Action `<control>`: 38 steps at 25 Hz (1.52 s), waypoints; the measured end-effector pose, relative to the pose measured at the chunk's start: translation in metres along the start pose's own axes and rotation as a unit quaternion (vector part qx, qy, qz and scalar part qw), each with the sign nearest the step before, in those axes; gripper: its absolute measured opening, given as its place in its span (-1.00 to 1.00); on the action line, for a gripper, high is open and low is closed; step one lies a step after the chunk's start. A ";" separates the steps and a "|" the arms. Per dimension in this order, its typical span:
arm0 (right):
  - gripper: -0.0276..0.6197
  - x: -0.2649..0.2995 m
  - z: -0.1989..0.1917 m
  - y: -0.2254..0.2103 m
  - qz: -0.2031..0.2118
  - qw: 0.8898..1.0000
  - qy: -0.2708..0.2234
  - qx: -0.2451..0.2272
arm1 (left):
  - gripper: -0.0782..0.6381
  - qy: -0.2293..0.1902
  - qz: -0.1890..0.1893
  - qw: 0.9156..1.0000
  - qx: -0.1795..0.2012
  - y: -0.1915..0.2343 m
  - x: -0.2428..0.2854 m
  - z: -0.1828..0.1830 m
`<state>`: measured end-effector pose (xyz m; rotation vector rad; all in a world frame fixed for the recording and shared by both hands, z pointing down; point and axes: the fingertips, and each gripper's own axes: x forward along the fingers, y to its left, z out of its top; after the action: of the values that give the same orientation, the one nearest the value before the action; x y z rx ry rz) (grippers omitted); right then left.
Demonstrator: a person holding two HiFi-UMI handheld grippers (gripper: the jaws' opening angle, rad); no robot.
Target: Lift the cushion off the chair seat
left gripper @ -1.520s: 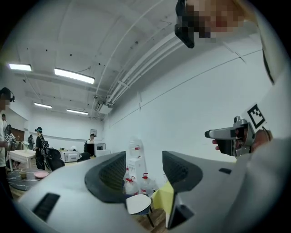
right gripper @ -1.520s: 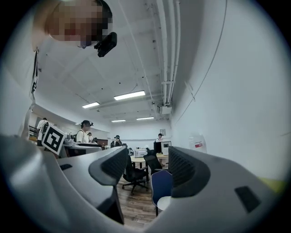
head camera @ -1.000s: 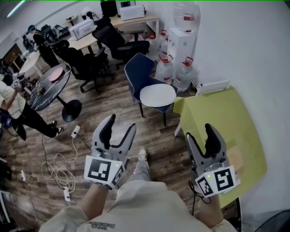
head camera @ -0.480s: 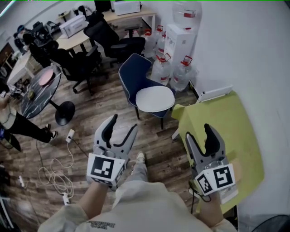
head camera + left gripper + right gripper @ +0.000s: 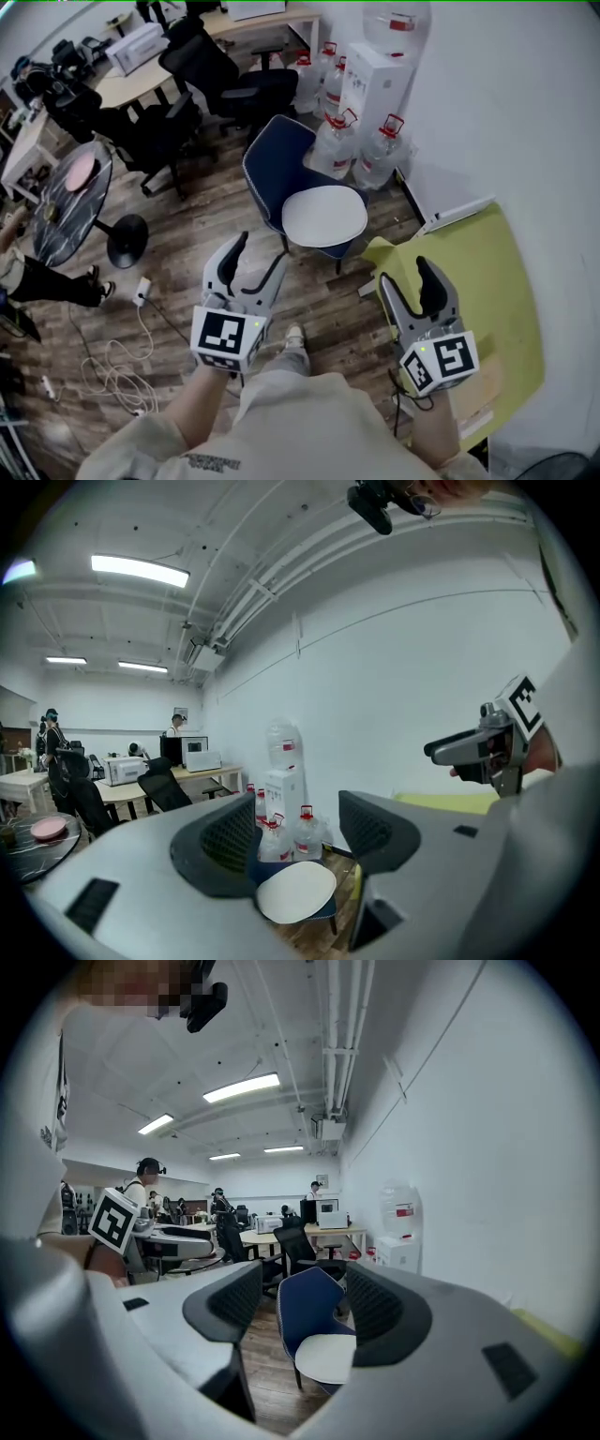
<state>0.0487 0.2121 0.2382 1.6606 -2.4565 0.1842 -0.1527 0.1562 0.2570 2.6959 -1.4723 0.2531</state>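
1. White wall (image 5: 506,94): fills the upper right of the head view.
2. Wood-plank floor (image 5: 187,272): centre and left.
3. Yellow-green table (image 5: 487,272): right edge, its corner near the chair.
4. Black office chairs (image 5: 220,80): upper left, beside pale desks.
5. Round dark table (image 5: 66,202): left edge, with a pink plate on top.
6. Blue chair (image 5: 277,169): upper centre, backrest toward the left.
7. Water dispenser (image 5: 380,80): top centre against the wall, with water bottles (image 5: 380,155) on the floor below it, just behind the chair.
8. Cushion (image 5: 324,216): round and white, lying flat on the blue chair's seat, centre of frame. Neither gripper touches it.
9. Left gripper (image 5: 259,251): lower centre-left, hand-held, pointing toward the chair. Jaws spread wide with nothing between the pads. Its own view shows the cushion far off in the gap.
10. Right gripper (image 5: 405,274): lower centre-right, over the table corner. Jaws spread wide and empty. Its own view frames the chair and cushion at a distance.
11. White cable (image 5: 112,361): loose loops on the floor, lower left.
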 end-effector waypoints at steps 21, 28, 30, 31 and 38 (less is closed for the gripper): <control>-0.02 0.166 -0.067 -0.079 -0.038 0.994 0.094 0.029 | -0.03 0.102 -0.024 0.994 -0.023 0.089 0.152 -0.083; -0.01 0.222 -0.088 -0.126 -0.026 0.992 0.117 0.044 | -0.03 0.139 -0.006 0.989 -0.042 0.107 0.204 -0.105; -0.01 0.242 -0.095 -0.143 -0.022 0.990 0.125 0.054 | -0.03 0.149 -0.001 0.988 -0.049 0.112 0.223 -0.110; -0.01 0.253 -0.098 -0.153 -0.020 0.990 0.129 0.057 | -0.03 0.150 0.003 0.987 -0.052 0.115 0.234 -0.112; -0.01 0.325 -0.121 -0.217 -0.008 0.985 0.162 0.065 | -0.03 0.165 0.029 0.983 -0.075 0.136 0.306 -0.123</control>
<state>0.1405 -0.1399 0.4264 1.5530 -2.2282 0.5750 -0.1184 -0.1555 0.4274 2.3569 -1.4073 0.5401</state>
